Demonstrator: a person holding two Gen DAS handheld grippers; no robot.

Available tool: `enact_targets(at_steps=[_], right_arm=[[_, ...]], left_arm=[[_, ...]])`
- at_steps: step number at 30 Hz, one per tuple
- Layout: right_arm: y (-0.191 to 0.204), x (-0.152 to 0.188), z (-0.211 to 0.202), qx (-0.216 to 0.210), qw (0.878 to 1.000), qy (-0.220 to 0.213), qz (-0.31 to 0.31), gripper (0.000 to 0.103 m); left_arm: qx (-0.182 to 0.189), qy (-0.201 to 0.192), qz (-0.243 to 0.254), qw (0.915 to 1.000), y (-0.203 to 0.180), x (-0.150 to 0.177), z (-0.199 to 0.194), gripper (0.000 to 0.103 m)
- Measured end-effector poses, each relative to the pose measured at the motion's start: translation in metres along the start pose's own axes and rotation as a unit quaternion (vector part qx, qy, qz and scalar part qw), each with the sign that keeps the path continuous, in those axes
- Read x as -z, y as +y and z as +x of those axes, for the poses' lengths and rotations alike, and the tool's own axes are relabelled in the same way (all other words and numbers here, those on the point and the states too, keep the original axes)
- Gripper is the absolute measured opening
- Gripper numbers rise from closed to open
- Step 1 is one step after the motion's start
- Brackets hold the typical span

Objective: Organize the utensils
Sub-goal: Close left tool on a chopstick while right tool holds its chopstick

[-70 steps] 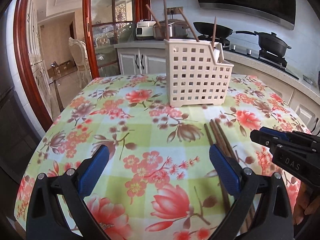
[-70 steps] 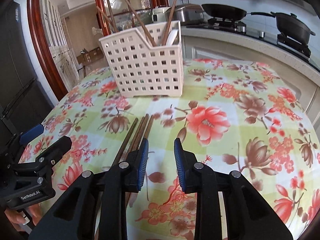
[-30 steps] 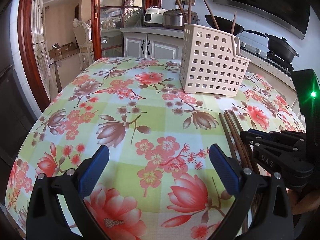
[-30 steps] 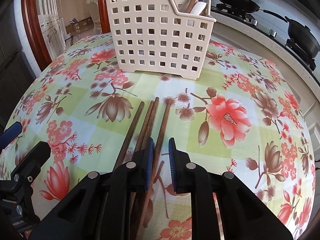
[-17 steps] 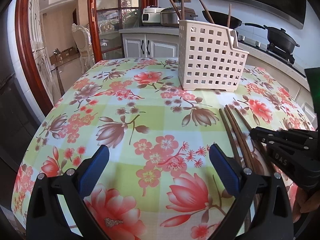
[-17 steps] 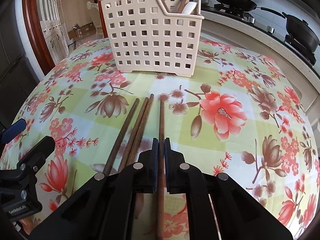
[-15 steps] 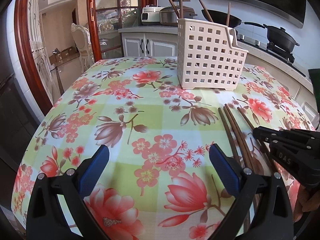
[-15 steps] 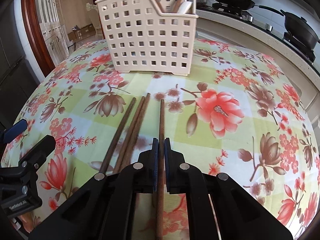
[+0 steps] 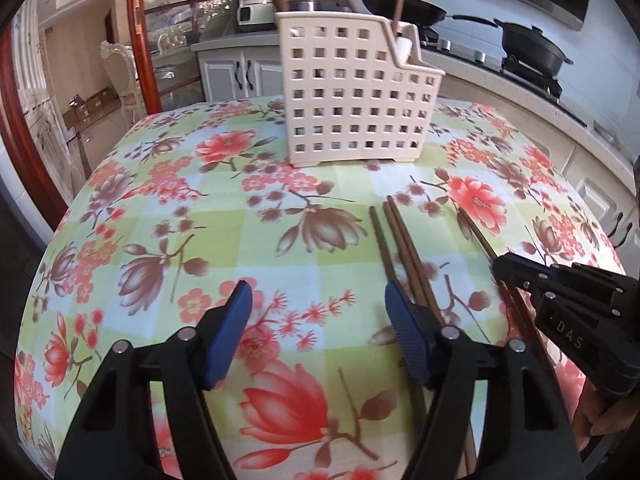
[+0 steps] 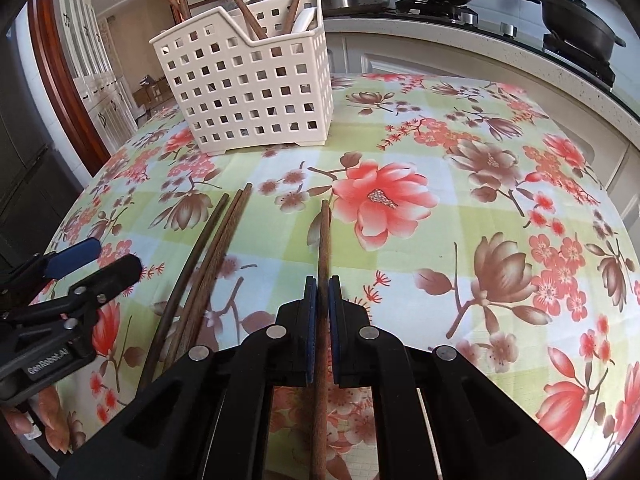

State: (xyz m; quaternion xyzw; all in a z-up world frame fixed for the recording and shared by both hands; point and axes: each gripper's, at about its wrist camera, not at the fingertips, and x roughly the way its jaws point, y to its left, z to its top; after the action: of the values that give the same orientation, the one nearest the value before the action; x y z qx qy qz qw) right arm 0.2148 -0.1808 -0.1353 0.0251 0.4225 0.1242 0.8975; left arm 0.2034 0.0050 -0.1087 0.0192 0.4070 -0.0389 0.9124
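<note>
- The right gripper [image 10: 322, 312] has its jaws clamped on one chopstick [image 10: 324, 240], gripped toward its near end; the far tip points at the rack [image 10: 248, 92] and sits over the tabletop [image 10: 440, 280]. I cannot tell whether the tip touches the cloth.
- Three more chopsticks [image 10: 204, 264] lie side by side on the cloth, just left of the held one and apart from it, tips toward the rack.
- The left gripper [image 9: 320, 336] has jaws apart and closing, with only bare cloth between them; its right pad sits just beside the three loose sticks [image 9: 400, 252].
- The rack stands upright at the far side of the tabletop, with several chopsticks leaning in it.
- Handling, as a judgement: a chopstick is light, stiff and thin, with smooth wood that may pivot or slip in the pads. A hold near one end lets the long free part swing, so a firm clamp matters.
- For the loose three, take one at a time near the thick end, since they lie too close together to separate easily.
</note>
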Motion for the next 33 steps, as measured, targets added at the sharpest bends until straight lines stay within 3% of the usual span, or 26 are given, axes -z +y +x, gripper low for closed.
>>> enact_targets(at_steps=[5, 19, 26, 33], right_arm=[[-0.003, 0.002, -0.002, -0.014, 1.0, 0.0, 0.005, 0.006], [-0.011, 0.003, -0.003, -0.027, 0.999, 0.001, 0.02, 0.006], [-0.011, 0.003, -0.003, -0.024, 1.0, 0.001, 0.017, 0.006], [-0.007, 0.003, -0.003, -0.016, 1.0, 0.002, 0.008, 0.006]], left_arm=[[0.006, 0.021, 0.016, 0.9996, -0.014, -0.005, 0.015, 0.043], [0.009, 0.037, 0.034, 0.9987, -0.032, -0.013, 0.031, 0.035], [0.02, 0.031, 0.057, 0.9977, -0.042, -0.011, 0.032, 0.011], [0.043, 0.035, 0.044, 0.9975, -0.037, -0.012, 0.032, 0.006]])
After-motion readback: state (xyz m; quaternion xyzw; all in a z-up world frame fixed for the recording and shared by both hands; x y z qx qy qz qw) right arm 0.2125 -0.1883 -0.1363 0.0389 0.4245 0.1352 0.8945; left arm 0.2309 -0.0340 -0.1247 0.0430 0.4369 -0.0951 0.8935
